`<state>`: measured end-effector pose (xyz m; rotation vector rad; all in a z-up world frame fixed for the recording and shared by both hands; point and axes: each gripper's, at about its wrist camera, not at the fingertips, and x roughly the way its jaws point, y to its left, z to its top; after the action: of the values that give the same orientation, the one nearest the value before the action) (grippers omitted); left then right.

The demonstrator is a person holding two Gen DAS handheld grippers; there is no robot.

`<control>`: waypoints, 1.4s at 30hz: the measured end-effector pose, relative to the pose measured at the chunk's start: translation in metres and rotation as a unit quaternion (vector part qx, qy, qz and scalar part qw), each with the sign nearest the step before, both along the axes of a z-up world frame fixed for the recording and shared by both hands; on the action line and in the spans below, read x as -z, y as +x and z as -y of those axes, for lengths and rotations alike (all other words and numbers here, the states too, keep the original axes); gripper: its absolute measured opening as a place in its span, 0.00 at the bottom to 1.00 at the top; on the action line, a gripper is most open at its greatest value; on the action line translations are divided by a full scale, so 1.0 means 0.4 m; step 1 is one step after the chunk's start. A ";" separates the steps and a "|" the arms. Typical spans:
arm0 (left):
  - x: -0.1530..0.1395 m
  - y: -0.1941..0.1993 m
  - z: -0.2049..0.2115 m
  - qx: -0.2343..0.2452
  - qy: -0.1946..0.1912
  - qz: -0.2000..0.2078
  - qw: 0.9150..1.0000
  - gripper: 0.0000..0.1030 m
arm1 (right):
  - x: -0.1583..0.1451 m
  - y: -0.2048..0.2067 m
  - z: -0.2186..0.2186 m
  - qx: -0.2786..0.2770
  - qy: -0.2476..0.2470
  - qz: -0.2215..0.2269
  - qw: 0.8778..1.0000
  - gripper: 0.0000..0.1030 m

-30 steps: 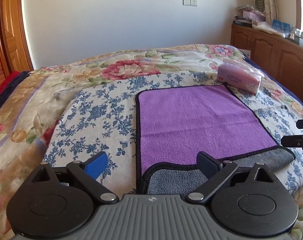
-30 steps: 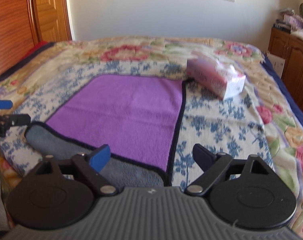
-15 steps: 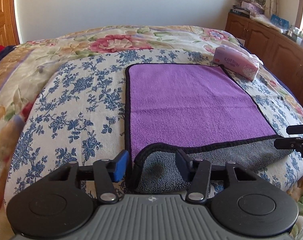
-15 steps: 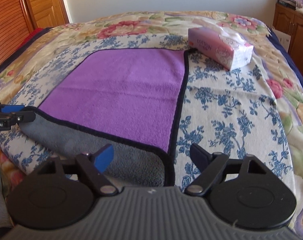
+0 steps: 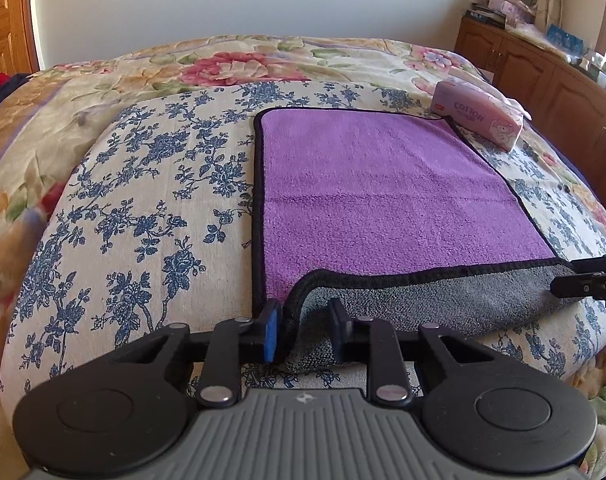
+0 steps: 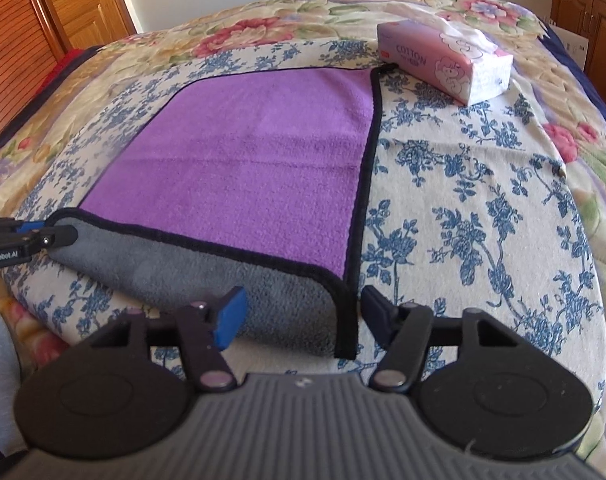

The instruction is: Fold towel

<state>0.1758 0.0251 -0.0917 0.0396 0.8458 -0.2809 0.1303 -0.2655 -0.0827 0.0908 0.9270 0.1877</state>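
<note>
Purple towel point(image 5: 383, 192), grey underside, black trim; blue-flowered cream sheet point(image 5: 151, 208); pink tissue box point(image 5: 479, 114)

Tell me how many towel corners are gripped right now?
0 shut for sure. Left gripper straddles the towel at its near-left corner, jaws narrowed but gapped; right gripper is open around the near-right corner. The far corners lie free.
</note>
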 end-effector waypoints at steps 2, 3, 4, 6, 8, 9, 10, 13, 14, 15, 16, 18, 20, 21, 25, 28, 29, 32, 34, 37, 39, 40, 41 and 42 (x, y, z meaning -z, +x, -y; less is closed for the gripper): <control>0.001 0.000 0.001 0.000 0.001 0.000 1.000 0.26 | -0.001 -0.001 0.001 0.000 0.001 -0.001 1.000 0.55; 0.001 0.001 0.001 0.000 0.001 0.000 1.000 0.26 | -0.002 -0.001 0.003 0.001 0.001 -0.002 1.000 0.53; 0.001 0.000 0.001 0.000 0.000 0.000 1.000 0.26 | -0.002 -0.001 0.005 0.002 0.001 -0.003 1.000 0.51; 0.002 0.000 0.002 -0.001 0.000 0.000 1.000 0.26 | -0.004 -0.001 0.009 0.005 0.004 -0.002 1.000 0.46; 0.002 -0.001 0.002 -0.001 0.001 0.001 1.000 0.26 | -0.007 -0.003 0.011 0.006 0.003 0.000 1.000 0.40; 0.001 0.000 0.001 0.000 0.000 0.001 1.000 0.26 | -0.008 -0.004 0.011 0.006 0.001 0.001 1.000 0.37; 0.001 0.000 0.001 0.000 0.000 0.001 1.000 0.26 | -0.009 -0.005 0.013 0.006 0.000 0.002 1.000 0.32; 0.001 0.000 0.002 0.000 0.001 0.001 1.000 0.26 | -0.014 -0.008 0.011 0.005 -0.009 0.004 1.000 0.28; 0.001 0.000 0.002 0.000 0.001 0.001 1.000 0.26 | -0.017 -0.010 0.011 0.004 -0.010 0.006 1.000 0.28; 0.001 0.000 0.001 0.000 0.002 0.001 1.000 0.26 | -0.020 -0.012 0.011 0.003 -0.008 0.007 1.000 0.27; 0.001 0.000 0.001 0.000 0.002 0.002 1.000 0.26 | -0.023 -0.014 0.011 0.002 -0.007 0.009 1.000 0.27; 0.001 -0.001 0.001 0.000 0.002 0.002 1.000 0.26 | -0.026 -0.016 0.012 0.000 -0.002 0.010 1.000 0.27; 0.001 -0.001 0.001 0.000 0.003 0.002 1.000 0.26 | -0.025 -0.015 0.012 -0.003 0.000 0.009 1.000 0.27; 0.001 -0.001 0.001 0.000 0.002 0.002 1.000 0.26 | -0.024 -0.014 0.012 -0.004 0.000 0.009 1.000 0.27; 0.001 -0.001 0.002 0.000 0.003 0.002 1.000 0.26 | -0.015 -0.008 0.009 -0.004 -0.004 0.002 1.000 0.27; 0.000 -0.001 0.001 0.002 0.002 0.002 1.000 0.21 | -0.009 -0.006 0.009 -0.005 -0.008 -0.001 1.000 0.21; 0.000 -0.002 0.003 0.002 0.002 0.002 1.000 0.20 | -0.010 -0.006 0.011 -0.004 -0.006 -0.001 1.000 0.19; 0.000 -0.004 0.003 0.004 -0.001 0.003 1.000 0.13 | -0.012 -0.009 0.012 -0.007 -0.004 0.003 1.000 0.10; -0.001 -0.005 0.004 0.003 -0.003 0.003 1.000 0.09 | -0.015 -0.010 0.013 -0.009 -0.003 0.007 1.000 0.06; -0.002 -0.006 0.002 0.001 -0.006 0.004 1.000 0.07 | -0.023 -0.013 0.016 -0.008 0.000 0.019 1.000 0.04; -0.005 -0.008 0.001 -0.001 -0.008 0.006 1.000 0.07 | -0.029 -0.015 0.016 -0.009 -0.002 0.028 1.000 0.04; -0.008 -0.008 0.001 -0.001 -0.009 0.007 1.000 0.07 | -0.032 -0.016 0.015 -0.010 -0.002 0.032 0.999 0.03; -0.011 -0.012 0.001 -0.001 -0.010 0.011 1.000 0.07 | -0.035 -0.017 0.015 -0.010 -0.003 0.037 0.999 0.03; -0.015 -0.014 0.001 -0.001 -0.010 0.014 1.000 0.07 | -0.038 -0.017 0.015 -0.011 -0.003 0.041 0.999 0.03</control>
<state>0.1703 0.0247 -0.0858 0.0238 0.8156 -0.2868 0.1235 -0.2716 -0.0676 0.0666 0.8471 0.2081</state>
